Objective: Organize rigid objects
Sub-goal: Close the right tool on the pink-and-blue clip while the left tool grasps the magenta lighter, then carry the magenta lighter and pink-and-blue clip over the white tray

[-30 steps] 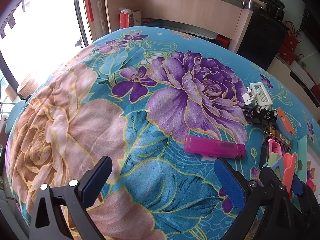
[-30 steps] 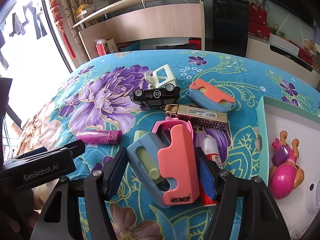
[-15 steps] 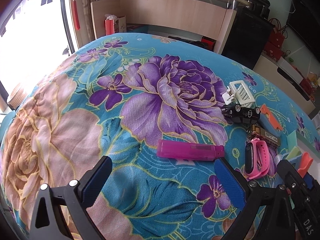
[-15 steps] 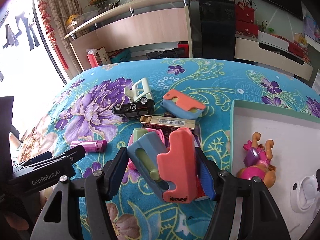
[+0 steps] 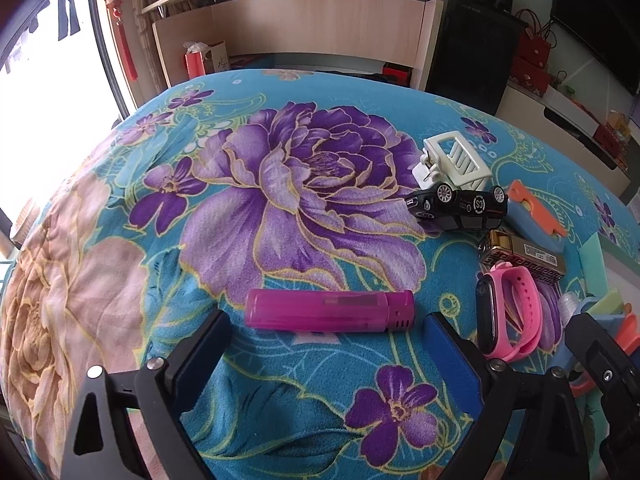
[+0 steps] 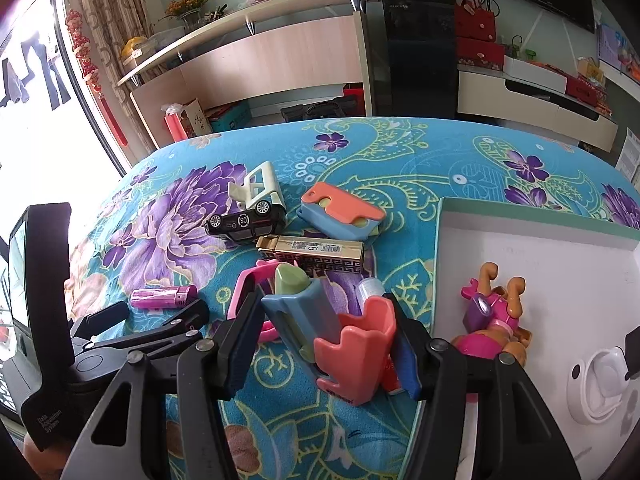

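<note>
The right gripper (image 6: 320, 344) has its jaws closing on a blue and coral plastic toy (image 6: 336, 336), which it holds tilted above the flowered cloth (image 6: 400, 152), just left of the white tray (image 6: 540, 248) where a pink toy dog (image 6: 496, 320) already lies. That toy looks light and stiff, yet made of sliding parts, so I judge a grip across its broad flat sides safest. The left gripper (image 5: 324, 344) hovers with its jaws wide, having just narrowed a little, astride the near side of the pink lighter (image 5: 330, 310), which lies flat on the cloth and is not yet touched. The lighter seems light, hard and smooth, likely to roll or slip; taking it across the middle of its long body looks best. A pink watch (image 5: 508, 316) lies just right of it.
</note>
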